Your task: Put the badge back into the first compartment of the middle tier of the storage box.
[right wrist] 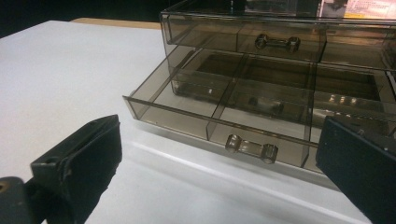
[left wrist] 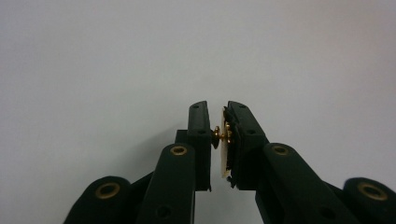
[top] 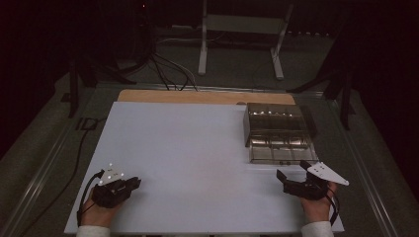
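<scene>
Left gripper point(left wrist: 218, 135): its two black jaws are squeezed nearly together on a small gold thing point(left wrist: 223, 140). It looks like a flat pale disc with a little gold knob on one side. I cannot tell just what it is.
Where the gold thing is: pinched between the left jaws, above the white table point(top: 197, 148), at the near left corner.
Right gripper point(top: 295, 174): its jaws stand wide apart and hold nothing. In the right gripper view one jaw is at each bottom corner, and the drawer box sits between them, farther off.
Drawer box point(top: 276, 129): a smoky see-through plastic box on the right side of the table, just past the right gripper.
Bottom drawer point(right wrist: 224, 116): it is pulled out toward the person. Thin walls cut it into small sections. The near sections look bare. It has a little clear handle point(right wrist: 251, 148) on the front.
Top drawer point(right wrist: 243, 35): it is pushed in, with its own small handle point(right wrist: 277, 43).
Left hand point(top: 101, 210): it rests low at the near left edge, gripper pointing across the table.
Right hand point(top: 316, 205): it rests near the right edge, gripper pointing at the open drawer.
</scene>
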Action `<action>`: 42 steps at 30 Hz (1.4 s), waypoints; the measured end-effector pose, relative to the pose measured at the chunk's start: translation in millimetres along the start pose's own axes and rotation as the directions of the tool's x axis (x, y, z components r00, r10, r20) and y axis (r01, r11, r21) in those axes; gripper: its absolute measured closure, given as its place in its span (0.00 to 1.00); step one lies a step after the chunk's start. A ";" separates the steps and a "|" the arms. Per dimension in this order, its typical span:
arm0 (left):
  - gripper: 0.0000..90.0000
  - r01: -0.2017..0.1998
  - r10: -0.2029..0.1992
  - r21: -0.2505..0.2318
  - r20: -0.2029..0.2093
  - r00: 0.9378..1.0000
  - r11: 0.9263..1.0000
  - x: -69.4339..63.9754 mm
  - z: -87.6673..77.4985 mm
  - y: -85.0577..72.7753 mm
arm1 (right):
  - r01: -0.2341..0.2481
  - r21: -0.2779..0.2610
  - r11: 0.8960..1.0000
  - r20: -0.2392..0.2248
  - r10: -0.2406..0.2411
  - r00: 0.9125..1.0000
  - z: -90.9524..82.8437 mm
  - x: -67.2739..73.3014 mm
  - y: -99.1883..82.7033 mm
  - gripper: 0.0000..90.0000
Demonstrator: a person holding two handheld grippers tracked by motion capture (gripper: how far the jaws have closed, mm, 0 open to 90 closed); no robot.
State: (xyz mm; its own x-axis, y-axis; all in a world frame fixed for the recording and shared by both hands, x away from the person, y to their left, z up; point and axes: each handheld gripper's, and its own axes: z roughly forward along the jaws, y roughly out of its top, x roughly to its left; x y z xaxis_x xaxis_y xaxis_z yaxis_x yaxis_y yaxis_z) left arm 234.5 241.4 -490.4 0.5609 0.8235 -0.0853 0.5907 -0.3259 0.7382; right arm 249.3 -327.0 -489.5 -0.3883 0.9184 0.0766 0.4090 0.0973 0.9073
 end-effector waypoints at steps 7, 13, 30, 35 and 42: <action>0.91 -0.018 0.018 -0.022 0.014 1.000 1.000 -6.2 3.3 15.8 | -0.007 -0.004 1.000 0.001 0.007 1.000 -1.3 -1.0 -0.3 0.01; 0.91 -0.029 0.030 -0.029 0.027 0.999 0.999 -10.9 8.2 29.7 | -0.009 -0.005 1.000 0.000 0.009 1.000 -1.8 -1.3 -0.4 0.01; 0.91 -0.037 0.040 -0.049 0.070 0.997 0.998 -22.8 30.0 65.1 | -0.016 -0.009 1.000 0.001 0.016 1.000 -3.5 -3.3 -0.3 0.01; 0.91 -0.044 0.049 -0.056 0.080 0.996 0.997 -26.9 35.0 74.5 | -0.019 -0.012 1.000 -0.001 0.019 1.000 -3.8 -3.7 -0.1 0.01; 0.91 -0.046 0.054 -0.071 0.103 0.993 0.996 -32.1 44.1 87.9 | -0.023 -0.014 1.000 -0.004 0.023 1.000 -3.4 -3.2 0.2 0.01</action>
State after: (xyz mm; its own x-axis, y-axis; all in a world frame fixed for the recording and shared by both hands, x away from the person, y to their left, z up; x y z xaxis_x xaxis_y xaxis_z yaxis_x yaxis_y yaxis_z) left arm 294.0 165.8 -452.3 0.6485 0.7526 -0.1140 0.5211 -0.3298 0.7872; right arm 247.8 -331.2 -488.2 -0.3823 0.9187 0.0996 0.4062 0.0702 0.9111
